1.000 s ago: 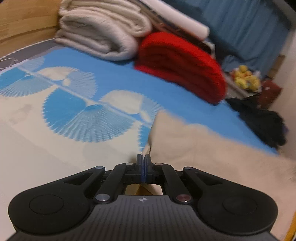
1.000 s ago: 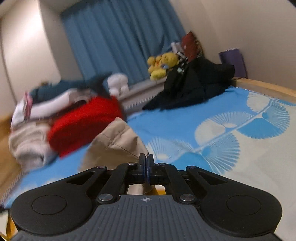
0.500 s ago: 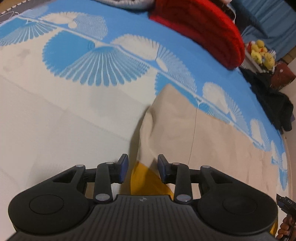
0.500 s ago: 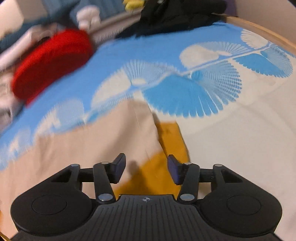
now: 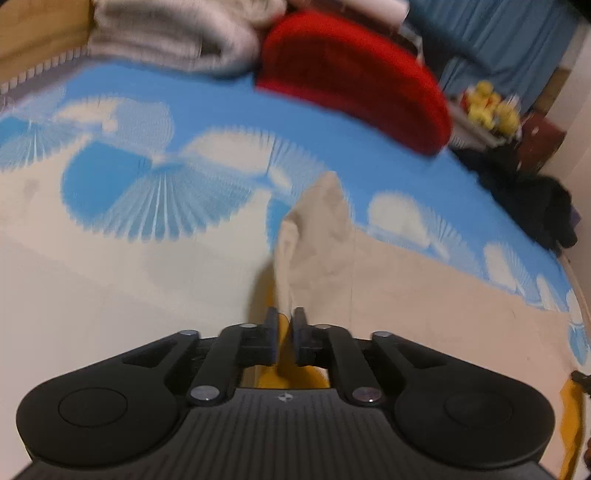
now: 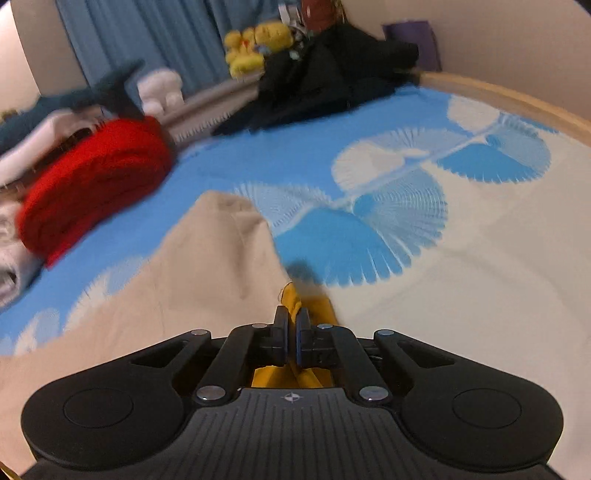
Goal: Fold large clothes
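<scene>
A large beige garment with a yellow inner side lies on the bed, seen in the left wrist view [image 5: 388, 280] and in the right wrist view [image 6: 192, 273]. My left gripper [image 5: 284, 325] is shut on its yellow and beige edge, which rises in a fold ahead of the fingers. My right gripper [image 6: 290, 325] is shut on the yellow edge [image 6: 291, 295] at the garment's other corner. Both grippers sit low over the bed.
The bed sheet [image 5: 147, 192] is blue and white with fan prints. A folded red knit [image 5: 354, 74] and folded grey-white blankets [image 5: 177, 33] lie at the far side. A black clothes heap [image 6: 325, 81], yellow plush toys [image 6: 255, 44] and the wooden bed rim [image 6: 517, 99] are beyond.
Both grippers were shut a second ago, opened over the garment's yellow edge half a second ago, and have now closed on it. Both views tilted back up toward the far side.
</scene>
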The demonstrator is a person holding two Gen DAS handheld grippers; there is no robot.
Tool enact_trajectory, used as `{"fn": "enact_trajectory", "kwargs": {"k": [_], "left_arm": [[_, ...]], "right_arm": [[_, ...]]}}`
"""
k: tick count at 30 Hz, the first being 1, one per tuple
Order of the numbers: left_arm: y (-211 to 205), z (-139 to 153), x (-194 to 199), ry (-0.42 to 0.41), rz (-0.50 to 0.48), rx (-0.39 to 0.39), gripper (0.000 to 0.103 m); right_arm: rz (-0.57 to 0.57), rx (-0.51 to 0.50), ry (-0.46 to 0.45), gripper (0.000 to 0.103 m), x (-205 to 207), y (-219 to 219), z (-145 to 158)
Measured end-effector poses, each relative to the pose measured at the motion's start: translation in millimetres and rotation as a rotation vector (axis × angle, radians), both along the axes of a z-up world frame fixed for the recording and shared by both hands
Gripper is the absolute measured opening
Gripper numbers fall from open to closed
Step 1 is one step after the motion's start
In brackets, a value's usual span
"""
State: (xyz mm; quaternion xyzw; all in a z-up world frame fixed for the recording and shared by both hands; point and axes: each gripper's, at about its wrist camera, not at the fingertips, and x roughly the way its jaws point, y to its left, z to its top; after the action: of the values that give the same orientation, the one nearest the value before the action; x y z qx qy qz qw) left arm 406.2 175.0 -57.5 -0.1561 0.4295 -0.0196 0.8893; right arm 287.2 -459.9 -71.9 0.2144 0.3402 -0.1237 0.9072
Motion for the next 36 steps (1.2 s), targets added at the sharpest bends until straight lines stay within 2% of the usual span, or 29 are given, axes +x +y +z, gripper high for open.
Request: {"fn": "enact_trajectory", "kwargs": {"k": [1,3,4,8,10,12,14,15,16,17,19,20,21,22,23,28,31,36], "left_arm": [[2,-1,-2,0.015,0.006,-0.005,0.024],[5,6,-10,-0.005,0.032,0.009,0.03],[7,11,-14,-0.016,0.038,0.006,0.03],[11,27,-43,0.019,0.014,-0.063,0.03],[6,43,-62,0.036,-0.023,-0.025,0.031],[1,59,-85,0.015,-0.06,0.014,0.035],[1,70,-114,-0.018,-0.096,0.022,0.048],[2,71,-127,-0.031,-0.105,0.021,0.053],[4,69,-137,-0.042,-0.109,0.025,0.054],[8,63,-148,-0.052,-0.104,0.03,0.055],[17,39,-162,-0.026,-0.088,0.038,0.055],[21,26,-158,0.085,-0.057,0.052,0.051],[30,19,-156,0.129,-0.002,0.022,0.051],[37,17,-156,0.121,0.027,-0.012,0.051],[42,16,-155,0.121,0.043,-0.032,0.052],[41,2,-148,0.208,0.04,-0.046,0.054],[35,-2,-143,0.22,0.01,-0.032,0.055],[34,-14,-136,0.256,0.027,-0.029,0.055]], "right_arm": [[0.003,-0.006,0.038,0.01,2,1,-4],[-0.018,-0.015,0.083,0.02,1,1,-8],[-0.042,-0.019,0.088,0.024,-4,0,-5],[-0.069,0.011,0.041,0.025,-36,-3,20],[-0.057,0.021,0.002,0.025,-56,-4,39],[-0.018,0.008,-0.062,0.025,-81,-3,62],[0.022,-0.014,-0.111,0.033,-105,-1,77],[0.038,-0.021,-0.125,0.042,-119,1,82],[0.052,-0.021,-0.132,0.048,-131,2,83],[0.06,-0.016,-0.129,0.049,-140,3,82],[0.053,0.009,-0.092,0.049,-157,3,66],[0.044,0.024,-0.067,0.049,-163,2,57],[0.036,0.053,0.016,0.049,-162,0,45],[0.027,0.077,0.056,0.048,-161,-2,39],[0.026,0.093,0.045,0.048,-161,-1,38],[0.07,0.044,0.107,0.048,-153,10,27],[0.088,-0.014,0.155,0.047,-146,16,21],[0.025,-0.009,0.261,0.047,-145,4,4]]}}
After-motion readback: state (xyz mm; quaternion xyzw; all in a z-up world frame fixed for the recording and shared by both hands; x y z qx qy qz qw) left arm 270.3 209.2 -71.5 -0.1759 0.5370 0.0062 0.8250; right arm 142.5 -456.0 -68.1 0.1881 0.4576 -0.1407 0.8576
